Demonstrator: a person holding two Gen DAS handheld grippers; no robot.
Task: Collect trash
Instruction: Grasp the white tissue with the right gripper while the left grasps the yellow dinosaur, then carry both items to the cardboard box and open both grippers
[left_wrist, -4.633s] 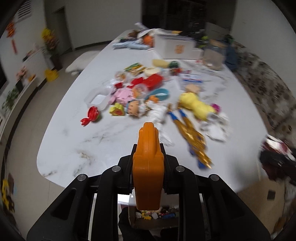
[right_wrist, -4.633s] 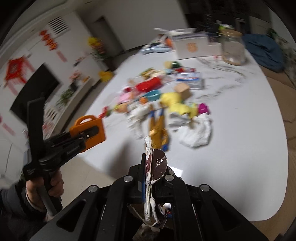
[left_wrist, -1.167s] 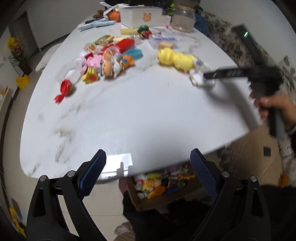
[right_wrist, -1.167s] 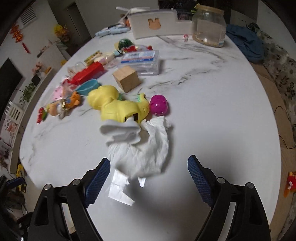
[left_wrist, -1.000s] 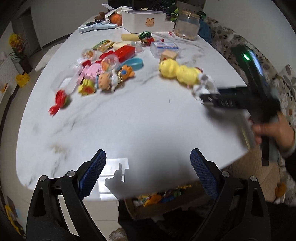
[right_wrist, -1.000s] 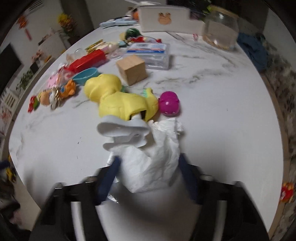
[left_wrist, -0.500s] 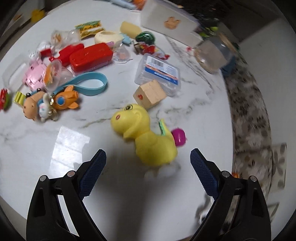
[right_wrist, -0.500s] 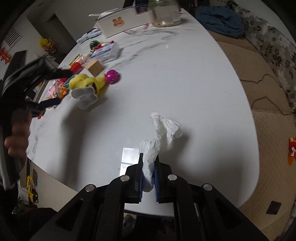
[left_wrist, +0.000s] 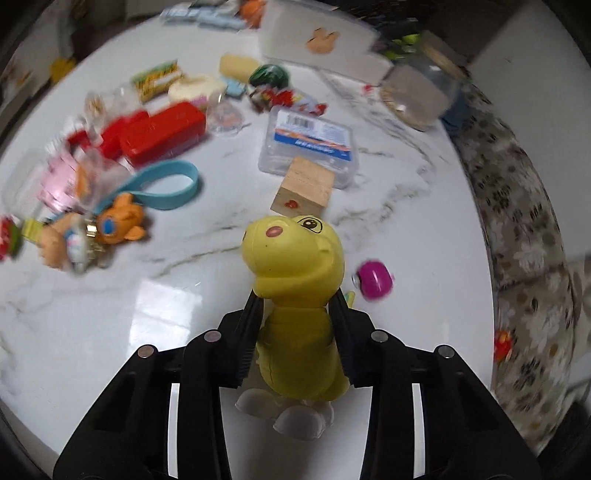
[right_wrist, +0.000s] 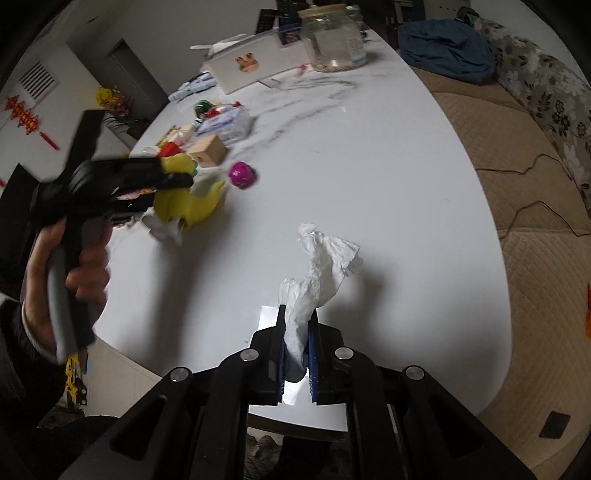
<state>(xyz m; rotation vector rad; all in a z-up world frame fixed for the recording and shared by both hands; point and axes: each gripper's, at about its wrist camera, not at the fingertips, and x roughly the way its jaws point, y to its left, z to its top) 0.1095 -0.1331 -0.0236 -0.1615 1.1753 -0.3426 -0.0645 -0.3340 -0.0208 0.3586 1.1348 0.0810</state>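
Observation:
A yellow dinosaur toy with white feet stands on the white marble table. My left gripper has it between its jaws, which are closing, the pads against both sides of its body. The right wrist view shows the same left gripper over the toy, held by a hand. My right gripper is shut on a crumpled white tissue, which sticks up above the table's near part.
A pink ball lies right of the toy, a wooden block and a clear plastic box behind it. Left are a red case, a blue strap and small toys. Glass jar, white box, sofa.
The left gripper came in over the yellow toy and its wide jaws closed around it. The right gripper took the tissue and pulled it away from the toy toward the table edge.

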